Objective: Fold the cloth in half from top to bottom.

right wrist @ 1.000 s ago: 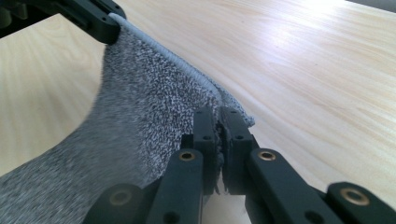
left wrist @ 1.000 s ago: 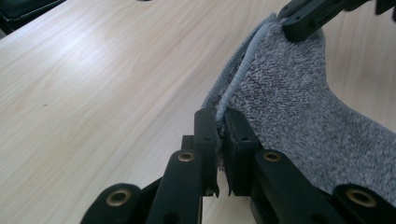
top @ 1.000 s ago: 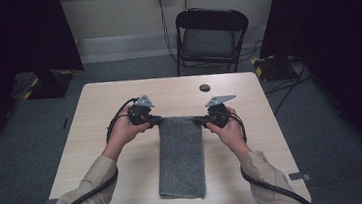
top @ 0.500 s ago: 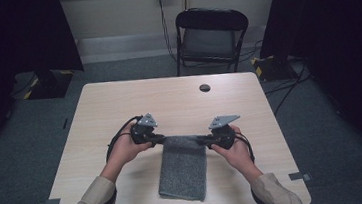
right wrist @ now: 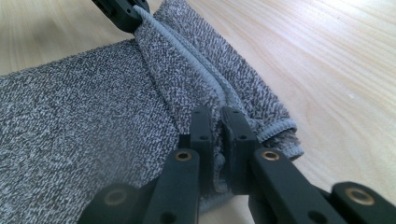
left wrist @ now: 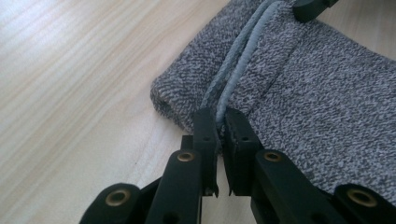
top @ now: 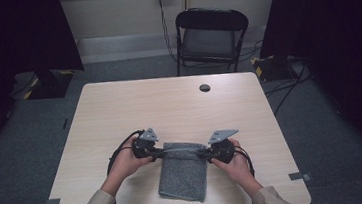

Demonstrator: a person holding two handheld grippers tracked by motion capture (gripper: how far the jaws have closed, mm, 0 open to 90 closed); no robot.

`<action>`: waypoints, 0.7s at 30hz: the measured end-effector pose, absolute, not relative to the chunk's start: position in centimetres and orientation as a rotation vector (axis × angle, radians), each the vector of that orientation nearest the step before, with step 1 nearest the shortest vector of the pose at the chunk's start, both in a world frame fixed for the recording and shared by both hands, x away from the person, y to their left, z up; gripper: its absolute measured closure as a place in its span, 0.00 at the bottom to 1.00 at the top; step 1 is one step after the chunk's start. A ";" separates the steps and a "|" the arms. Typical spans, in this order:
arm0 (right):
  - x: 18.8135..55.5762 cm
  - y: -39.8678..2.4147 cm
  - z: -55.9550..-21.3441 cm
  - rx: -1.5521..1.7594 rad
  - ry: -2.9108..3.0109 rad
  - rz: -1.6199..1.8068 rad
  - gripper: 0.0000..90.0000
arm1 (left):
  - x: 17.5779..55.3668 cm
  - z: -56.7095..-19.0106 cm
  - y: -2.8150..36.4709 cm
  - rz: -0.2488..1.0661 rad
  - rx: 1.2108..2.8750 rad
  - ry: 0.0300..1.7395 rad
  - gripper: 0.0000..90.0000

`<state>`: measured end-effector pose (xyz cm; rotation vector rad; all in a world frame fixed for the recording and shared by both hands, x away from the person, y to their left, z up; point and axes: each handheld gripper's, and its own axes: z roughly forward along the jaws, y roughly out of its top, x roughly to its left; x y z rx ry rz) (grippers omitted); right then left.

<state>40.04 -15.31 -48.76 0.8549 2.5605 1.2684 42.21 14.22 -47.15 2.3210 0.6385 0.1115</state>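
Note:
A grey knitted towel (top: 183,174) lies folded on the wooden table (top: 169,103) near its front edge. My left gripper (top: 163,153) is shut on the towel's far left corner. In the left gripper view the jaws (left wrist: 219,119) pinch the doubled light hem of the towel (left wrist: 317,93). My right gripper (top: 201,152) is shut on the far right corner. In the right gripper view it (right wrist: 215,116) clamps the same hem of the towel (right wrist: 70,130). Both held corners sit low over the towel's lower layer. Each gripper view catches the other gripper's jaw tip along the top edge.
A small black round cap (top: 205,87) sits on the table's far part. A black folding chair (top: 210,34) stands behind the table, with cables and dark curtains on the floor around it. The grippers' cable loops by the left hand (top: 119,155).
Both hands have drawn the towel's far edge toward the person and lower, folding it over itself. The towel now looks much shorter.

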 end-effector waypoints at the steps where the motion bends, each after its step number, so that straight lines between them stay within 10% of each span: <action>1: 40.0 -15.3 -48.8 0.851 2.561 1.264 0.94 | 42.2 -47.2 14.2 0.115 2.321 0.638 0.94; 21: 45.1 -14.6 -49.3 0.901 2.512 1.232 0.94 | 46.6 -47.8 14.0 0.155 2.292 0.724 0.93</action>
